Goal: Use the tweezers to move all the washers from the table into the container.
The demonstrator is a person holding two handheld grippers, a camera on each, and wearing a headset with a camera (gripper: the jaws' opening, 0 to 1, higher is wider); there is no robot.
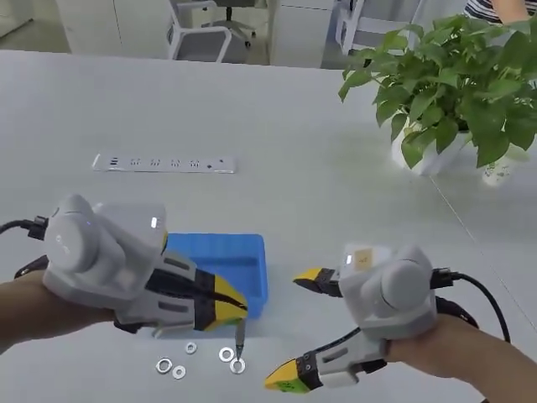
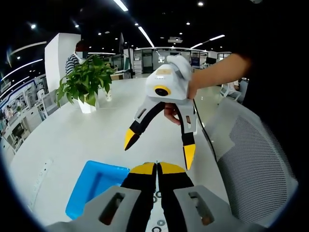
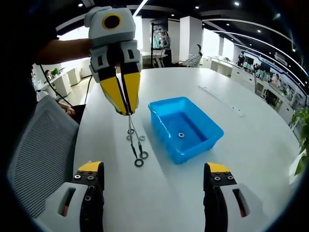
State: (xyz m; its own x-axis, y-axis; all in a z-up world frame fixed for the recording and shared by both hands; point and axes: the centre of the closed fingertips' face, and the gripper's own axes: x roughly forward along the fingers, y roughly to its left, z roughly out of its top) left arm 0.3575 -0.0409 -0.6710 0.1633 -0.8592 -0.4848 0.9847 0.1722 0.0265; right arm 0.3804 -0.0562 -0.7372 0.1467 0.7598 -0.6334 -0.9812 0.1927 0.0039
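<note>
Tweezers (image 3: 133, 141) were pinched in the clenched left gripper (image 1: 239, 306), tips set down among the loose washers (image 1: 178, 368) on the table (image 1: 294, 151), just beside the blue container (image 1: 254, 248). One washer (image 3: 181, 135) was spotted inside it. The right gripper (image 1: 294, 329) was held wide open nearby.

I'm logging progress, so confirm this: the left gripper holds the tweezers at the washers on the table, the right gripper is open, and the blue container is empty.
One thing is wrong: the container is not empty. The right gripper view shows one washer on its floor. The rest stands: left gripper holding tweezers at the loose washers, right gripper open.
</note>
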